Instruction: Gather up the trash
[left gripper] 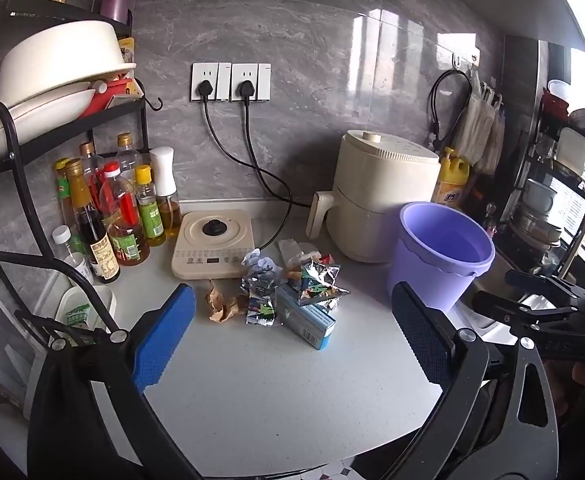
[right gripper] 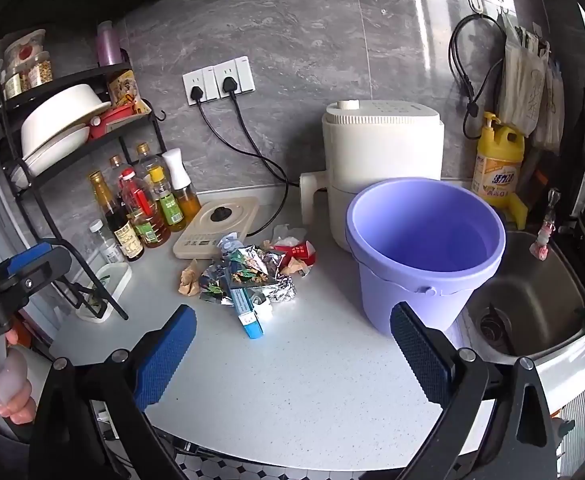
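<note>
Purple bucket [right gripper: 424,256] hides the cream appliance's [right gripper: 380,152] lower front — labels unreadable.

Crumpled foil wrappers [left gripper: 308,280], brown paper [left gripper: 222,306], blue carton [left gripper: 308,320], beside empty purple bucket [left gripper: 438,256]

Lilac bucket [right gripper: 424,256], silver foil wrappers [left gripper: 316,280]

Both grippers hang with jaws spread wide and nothing between them: the left gripper [left gripper: 294,338] fills the lower frame of its own view, the right gripper [right gripper: 294,338] likewise, bare fingers [right gripper: 12,376] showing at lower left.
</note>
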`<state>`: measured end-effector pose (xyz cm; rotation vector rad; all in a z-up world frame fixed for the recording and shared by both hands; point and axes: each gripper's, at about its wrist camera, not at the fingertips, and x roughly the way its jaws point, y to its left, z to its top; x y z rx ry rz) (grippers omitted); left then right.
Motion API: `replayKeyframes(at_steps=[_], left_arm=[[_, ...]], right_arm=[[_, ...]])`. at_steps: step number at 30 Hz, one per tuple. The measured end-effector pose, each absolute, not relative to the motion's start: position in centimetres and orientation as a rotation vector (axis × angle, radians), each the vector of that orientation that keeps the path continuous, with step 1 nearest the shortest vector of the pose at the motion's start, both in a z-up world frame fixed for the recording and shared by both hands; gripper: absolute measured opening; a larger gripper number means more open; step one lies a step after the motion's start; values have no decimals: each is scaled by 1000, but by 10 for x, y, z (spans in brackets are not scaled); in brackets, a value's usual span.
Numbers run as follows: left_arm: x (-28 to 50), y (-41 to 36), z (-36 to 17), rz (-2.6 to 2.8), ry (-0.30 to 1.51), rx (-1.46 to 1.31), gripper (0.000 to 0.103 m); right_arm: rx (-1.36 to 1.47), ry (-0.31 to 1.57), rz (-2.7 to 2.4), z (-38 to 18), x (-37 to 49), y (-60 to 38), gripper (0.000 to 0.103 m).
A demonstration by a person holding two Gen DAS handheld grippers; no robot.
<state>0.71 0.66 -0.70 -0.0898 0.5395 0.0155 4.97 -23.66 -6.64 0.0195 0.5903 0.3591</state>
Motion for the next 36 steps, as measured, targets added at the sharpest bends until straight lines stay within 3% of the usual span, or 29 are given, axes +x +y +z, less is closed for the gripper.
replayKeyframes(at_steps=[36], left_arm=[[21, 22, -6, -62, 549, -98, 97]], right_arm=[[11, 607, 299, -62, 55, -226, 95]])
